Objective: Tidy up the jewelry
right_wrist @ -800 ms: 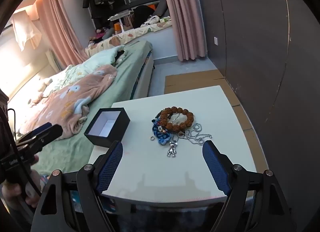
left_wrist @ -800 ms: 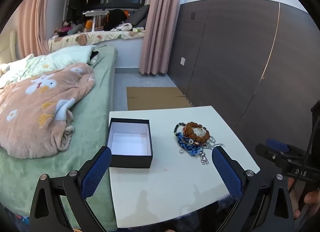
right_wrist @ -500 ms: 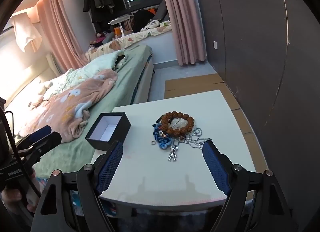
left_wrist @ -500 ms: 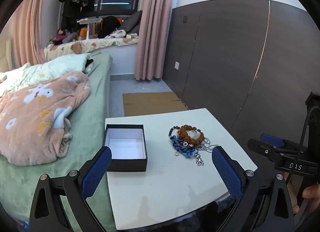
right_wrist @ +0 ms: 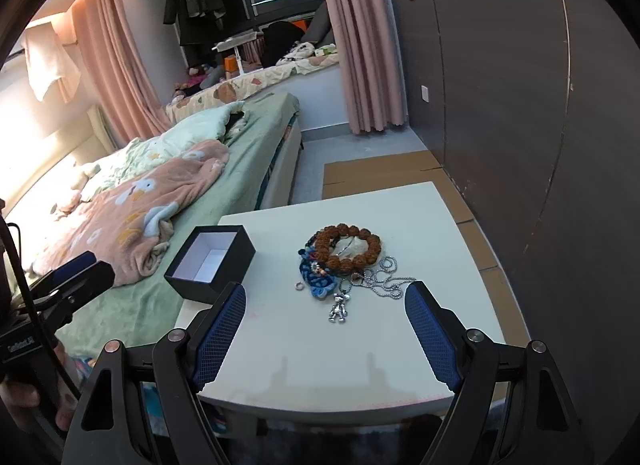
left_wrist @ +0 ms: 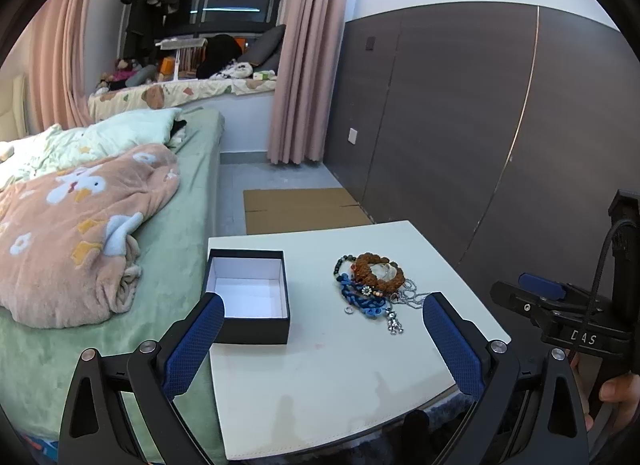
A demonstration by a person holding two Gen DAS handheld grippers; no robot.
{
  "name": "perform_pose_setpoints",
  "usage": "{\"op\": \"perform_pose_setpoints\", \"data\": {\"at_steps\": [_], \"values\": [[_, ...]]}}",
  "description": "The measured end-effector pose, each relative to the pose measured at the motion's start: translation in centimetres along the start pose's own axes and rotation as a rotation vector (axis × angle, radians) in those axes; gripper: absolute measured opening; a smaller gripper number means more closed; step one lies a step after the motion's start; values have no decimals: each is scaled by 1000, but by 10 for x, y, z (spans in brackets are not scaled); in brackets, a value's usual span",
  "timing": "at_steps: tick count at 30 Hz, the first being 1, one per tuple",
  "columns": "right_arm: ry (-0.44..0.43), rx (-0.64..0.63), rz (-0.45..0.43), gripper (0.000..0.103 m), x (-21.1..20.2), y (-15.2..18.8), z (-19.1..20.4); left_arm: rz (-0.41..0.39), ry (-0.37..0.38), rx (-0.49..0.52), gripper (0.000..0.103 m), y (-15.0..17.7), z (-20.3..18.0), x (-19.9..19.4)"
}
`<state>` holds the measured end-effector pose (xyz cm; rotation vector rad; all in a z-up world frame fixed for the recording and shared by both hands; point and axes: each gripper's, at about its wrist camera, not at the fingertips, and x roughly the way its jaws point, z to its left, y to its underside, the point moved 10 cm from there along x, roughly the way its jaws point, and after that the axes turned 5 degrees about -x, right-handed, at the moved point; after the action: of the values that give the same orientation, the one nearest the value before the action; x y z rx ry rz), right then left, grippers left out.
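A bedroom, with one bed [left_wrist: 120, 225] along the left under a peach blanket [left_wrist: 72, 233] printed with ducks, pink curtains [left_wrist: 304, 65] at the window and a dark panelled wall [left_wrist: 460, 125] on the right. Beside the bed stands one white table [left_wrist: 340, 377], and everything that matters sits on it.

Taking the table from its left edge: one black box [left_wrist: 248, 329], lid off, white inside and with nothing in it, sits at the left side close to the bed. Well apart from the box, toward the table's right half, lies a single heap of jewelry [left_wrist: 372, 289]. In the heap I can count one bracelet of big brown beads [right_wrist: 347, 245] on top, one string of small dark beads [left_wrist: 340, 265] curling out behind it, one blue braided cord [right_wrist: 316, 283] on the box side, one silver ball chain [right_wrist: 384, 285] spilling to the right with one small silver figure pendant [right_wrist: 339, 308] at the near end, and one loose little ring [right_wrist: 298, 285] just beside the cord. The pieces overlap, so there may be more underneath.

The left gripper [left_wrist: 323, 301] hangs over the table's near edge with its two blue pads spread wide, nothing between them. The right gripper [right_wrist: 325, 293] does likewise, jaws parted and empty, the heap lying just beyond its fingertips.
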<state>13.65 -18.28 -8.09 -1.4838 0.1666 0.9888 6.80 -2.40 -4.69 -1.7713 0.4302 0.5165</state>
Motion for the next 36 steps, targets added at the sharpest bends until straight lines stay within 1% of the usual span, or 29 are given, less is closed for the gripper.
{"op": "perform_pose_setpoints", "data": {"at_steps": [5,7,22,27,36], "values": [[20,-2,-12,82,-2,1,-3,6,2,-4,100,2,-2,6],[23,-3,-11,82,-2,1,-3,1,4,-10,100,1,2,0],[23,8,-13,82,-2,0,-3,-6,1,-14,100,1,4,-1],[6,31,-14,82,-3,1,-4,-4,5,-15,100,1,4,-1],[24,16,-14,82,-3,2,-3,7,15,-17,100,2,1,2]]}}
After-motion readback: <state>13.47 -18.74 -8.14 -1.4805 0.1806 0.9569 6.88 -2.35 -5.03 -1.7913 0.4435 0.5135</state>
